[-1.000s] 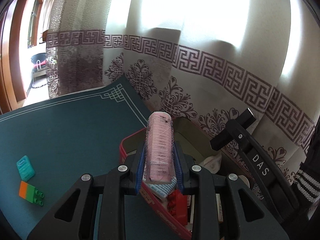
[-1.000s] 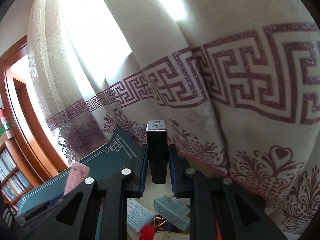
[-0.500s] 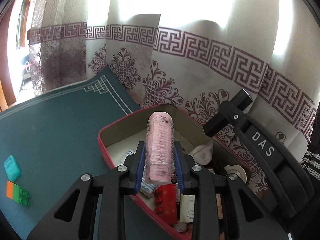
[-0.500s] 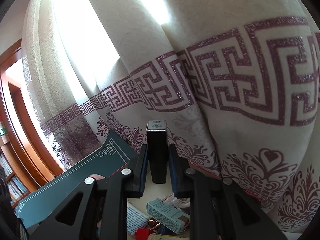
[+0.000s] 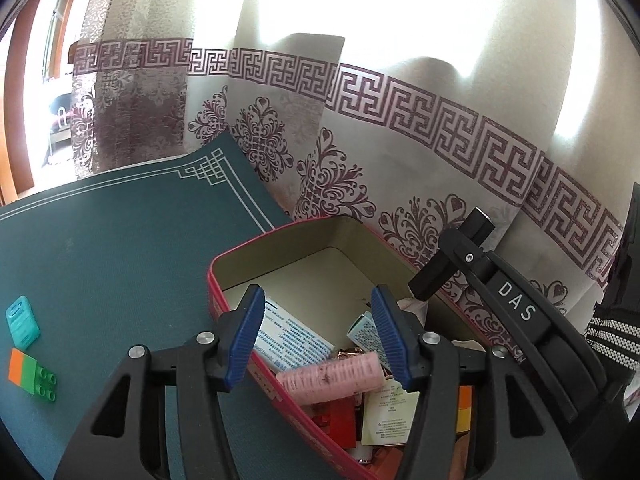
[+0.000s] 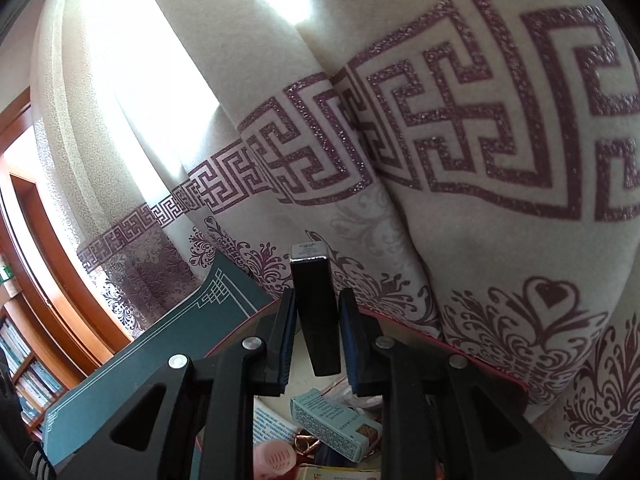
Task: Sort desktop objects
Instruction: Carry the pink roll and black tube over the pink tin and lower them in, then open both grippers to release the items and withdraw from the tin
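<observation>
Where the pink hair roller (image 5: 329, 376) lies on its side, a ribbed cylinder wrapped in fuzzy mesh, it rests on the clutter inside the red tin box (image 5: 240, 364), low in the frame and between the blue ribbed pads, touching neither. The left gripper (image 5: 320, 336) has just been opening its jaws, and they stand spread with the roller loose below them. Around the roller sit a white printed carton (image 5: 288, 336), a small teal-edged box (image 5: 362, 332), a red block (image 5: 340, 420) and a cream leaflet (image 5: 390, 408), all flat-sided card or plastic against the tin's smooth beige inner wall.

At the right of the frame, the right gripper (image 6: 318, 312) has its jaws pinching a black, glossy rectangular tube (image 6: 316, 312) with a silver end cap, held upright above the box.

On the dark green counter mat (image 5: 120, 260) at lower left lie a teal card-shaped case (image 5: 23, 322) and a studded orange-and-green brick (image 5: 32, 372). A cream curtain (image 5: 400, 140) with a maroon key pattern hangs behind.
</observation>
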Tool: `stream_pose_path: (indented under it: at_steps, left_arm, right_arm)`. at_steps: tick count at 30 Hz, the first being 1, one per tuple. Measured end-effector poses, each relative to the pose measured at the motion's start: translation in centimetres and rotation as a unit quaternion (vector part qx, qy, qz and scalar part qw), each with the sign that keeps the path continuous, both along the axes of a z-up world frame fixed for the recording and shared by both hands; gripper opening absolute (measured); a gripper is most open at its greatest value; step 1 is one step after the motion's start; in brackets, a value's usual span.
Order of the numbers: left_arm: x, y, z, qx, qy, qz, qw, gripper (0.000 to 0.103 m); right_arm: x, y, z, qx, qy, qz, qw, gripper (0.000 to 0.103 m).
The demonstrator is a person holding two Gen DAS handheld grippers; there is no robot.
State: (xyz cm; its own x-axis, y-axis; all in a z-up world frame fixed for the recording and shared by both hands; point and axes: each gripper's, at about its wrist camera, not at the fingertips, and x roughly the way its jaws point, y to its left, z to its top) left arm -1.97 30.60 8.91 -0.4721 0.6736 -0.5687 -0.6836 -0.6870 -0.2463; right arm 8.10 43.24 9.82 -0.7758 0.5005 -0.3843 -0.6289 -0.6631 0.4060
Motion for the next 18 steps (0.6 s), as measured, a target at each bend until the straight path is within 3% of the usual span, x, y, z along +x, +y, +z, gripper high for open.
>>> stream_pose_path:
  at_steps: [11,13,15,18]
  left_arm:
    - [-0.3,-0.6,0.4,-0.004,0.009,0.023,0.9997,0.061]
    - [-0.4,-0.8,0.4,-0.003,0.005,0.026,0.9997,0.067]
    - [-0.6,-1.0,0.4,0.002,0.001,0.030,0.9996,0.070]
    - [-0.8,-1.5,0.5,0.007,-0.003,0.037,0.9993,0.071]
  right_arm:
    - [-0.1,-0.2,-0.2,-0.004,-0.001,0.005,1.000,0.027]
    - [0.0,-0.3,-0.1,0.000,0.004,0.001,1.000,0.035]
    - [0.2,-0.4,0.1,0.007,0.009,-0.005,1.000,0.057]
    - [0.2,-0.6,0.2,0.016,0.012,-0.005,1.000,0.062]
